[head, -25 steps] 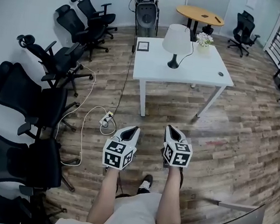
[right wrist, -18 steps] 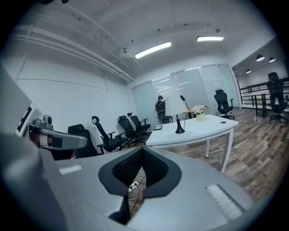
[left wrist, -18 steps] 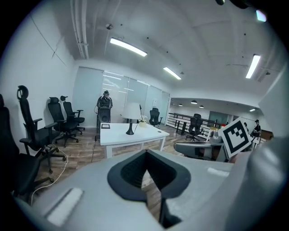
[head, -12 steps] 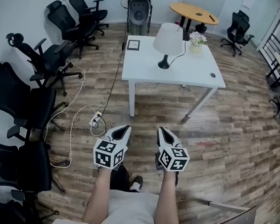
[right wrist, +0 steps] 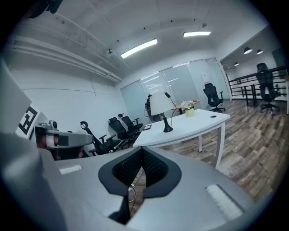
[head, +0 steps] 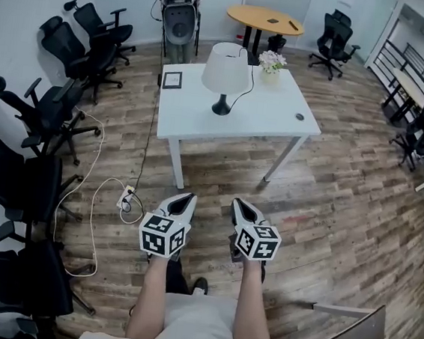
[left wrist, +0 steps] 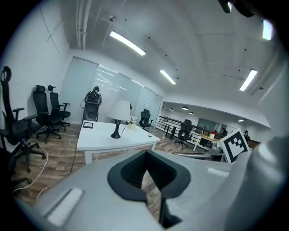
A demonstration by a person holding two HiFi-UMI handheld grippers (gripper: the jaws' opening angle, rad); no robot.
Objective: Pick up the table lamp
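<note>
White table (head: 271,118) stands ahead on the wood-plank floor (head: 342,216), well apart from both tools. The table lamp (head: 224,80), with a white shade on a dark stem and base, stands upright near the table's middle. Its cord runs back toward a small pot of flowers (head: 271,61) at the far edge. A framed picture (head: 172,79) lies at the table's far left corner, and a small dark item (head: 299,116) sits near its right edge. The left tool (head: 186,197) and right tool (head: 236,202) are held side by side low over the floor, each with its jaws together and nothing between them. Between them and the lamp come a stretch of floorboards and the table's near edge. Black office chairs (head: 53,107) line the left wall. A white cable (head: 93,190) and power strip (head: 125,197) lie on the floor just left of the left tool.
</note>
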